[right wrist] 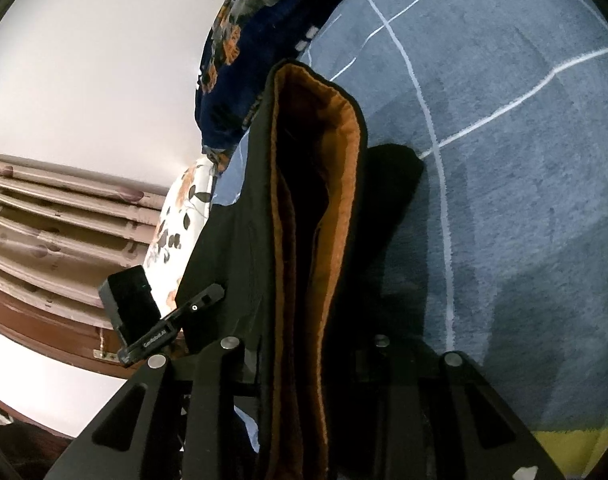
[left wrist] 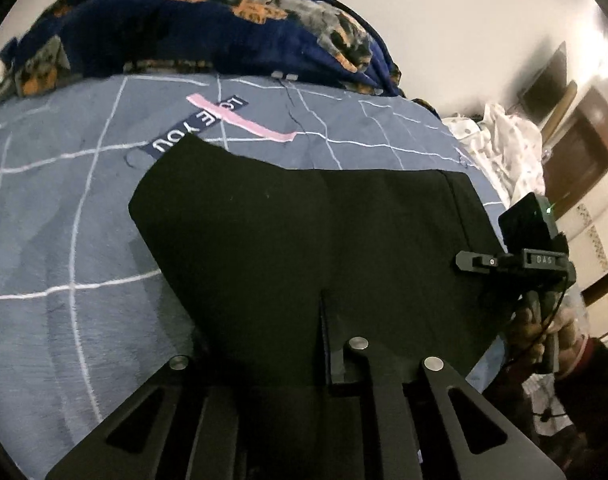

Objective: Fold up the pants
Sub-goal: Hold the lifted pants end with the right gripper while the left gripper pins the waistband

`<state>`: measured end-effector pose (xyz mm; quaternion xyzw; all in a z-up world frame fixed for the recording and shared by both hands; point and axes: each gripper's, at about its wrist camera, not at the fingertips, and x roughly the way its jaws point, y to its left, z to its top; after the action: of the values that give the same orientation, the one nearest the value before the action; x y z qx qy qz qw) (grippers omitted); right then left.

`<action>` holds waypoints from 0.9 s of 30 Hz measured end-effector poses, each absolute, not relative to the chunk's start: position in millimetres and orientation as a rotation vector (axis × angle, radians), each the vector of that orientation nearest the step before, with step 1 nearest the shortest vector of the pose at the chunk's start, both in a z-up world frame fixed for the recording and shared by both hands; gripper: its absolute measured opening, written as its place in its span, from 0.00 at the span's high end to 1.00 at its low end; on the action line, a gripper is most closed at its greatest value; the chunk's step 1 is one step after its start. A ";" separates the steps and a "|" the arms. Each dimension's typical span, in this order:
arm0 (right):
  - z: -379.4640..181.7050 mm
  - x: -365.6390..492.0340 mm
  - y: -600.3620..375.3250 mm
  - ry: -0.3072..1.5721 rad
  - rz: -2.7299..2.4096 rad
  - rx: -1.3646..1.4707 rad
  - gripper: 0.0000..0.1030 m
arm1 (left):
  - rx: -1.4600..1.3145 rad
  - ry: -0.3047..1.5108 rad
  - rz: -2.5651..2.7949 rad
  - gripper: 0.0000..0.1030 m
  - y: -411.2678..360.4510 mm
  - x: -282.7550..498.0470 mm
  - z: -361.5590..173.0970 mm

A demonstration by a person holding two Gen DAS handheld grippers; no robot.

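Black pants [left wrist: 304, 236] with an orange fleece lining [right wrist: 336, 184] lie on a blue-grey bedsheet [left wrist: 56, 240]. In the left wrist view my left gripper [left wrist: 300, 356] sits low over the near edge of the pants, and dark cloth hides the gap between its fingers. My right gripper [left wrist: 476, 261] shows at the right edge of the pants, held by a hand. In the right wrist view my right gripper [right wrist: 304, 344] is shut on the lifted waistband, which stands up between its fingers with the lining showing. The left gripper [right wrist: 208, 296] touches the pants' left side there.
A dark blue blanket with orange patches [left wrist: 208, 28] is piled at the far side of the bed. A floral pillow [right wrist: 180, 220] and white clothes [left wrist: 500, 140] lie at the bed's edge. A wooden door [left wrist: 580, 152] and a curtain [right wrist: 44, 216] are beyond.
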<state>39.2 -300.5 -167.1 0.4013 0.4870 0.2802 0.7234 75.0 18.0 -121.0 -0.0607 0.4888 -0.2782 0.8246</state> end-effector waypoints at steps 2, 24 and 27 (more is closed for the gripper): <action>-167.0 39.5 -299.5 1.073 0.622 0.891 0.75 | -0.100 1.025 -0.573 0.90 18.3 72.3 -117.2; -156.3 48.9 -263.5 1.083 0.646 0.907 0.75 | -0.006 0.943 -0.464 0.90 36.7 65.3 -86.1; -153.4 51.6 -257.6 1.086 0.649 0.902 0.75 | -0.005 0.936 -0.454 0.90 41.8 66.2 -83.1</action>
<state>51.6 -257.6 -153.4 0.4072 0.4900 0.2929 0.7130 66.2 41.8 -83.1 -0.0026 0.4472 -0.2170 0.8677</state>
